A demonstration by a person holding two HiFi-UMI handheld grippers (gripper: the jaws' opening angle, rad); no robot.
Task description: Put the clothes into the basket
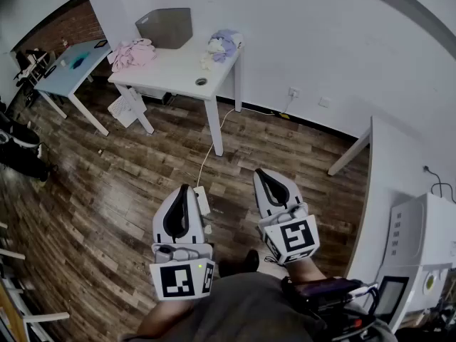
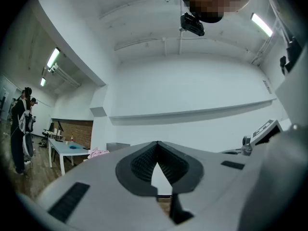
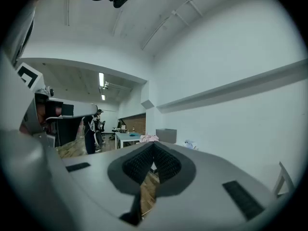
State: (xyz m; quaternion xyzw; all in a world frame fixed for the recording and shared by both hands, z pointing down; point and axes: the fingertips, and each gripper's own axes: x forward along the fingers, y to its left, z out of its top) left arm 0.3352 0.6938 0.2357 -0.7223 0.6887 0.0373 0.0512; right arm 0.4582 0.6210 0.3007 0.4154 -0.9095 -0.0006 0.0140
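In the head view the left gripper [image 1: 186, 191] and right gripper [image 1: 263, 174] were held low before me, well apart from the table [image 1: 178, 77]. The basket [image 1: 165, 27] stood at its back edge, pink clothes [image 1: 132, 54] at its left edge, lilac clothes [image 1: 222, 46] at its right. A cable [image 1: 206, 155] crossed the floor [image 1: 107, 191] between, so I judged a snag on the approach possible. The left gripper view showed jaws clenched on nothing, tilted slightly up; the right gripper view showed the same, level. Arriving clenched could shove clothes off.

left gripper [image 2: 157, 143] fingers [image 2: 140, 163] together, nothing between; pink clothes [image 2: 97, 152] just beside grey basket [image 2: 118, 147], both well beyond the tips.
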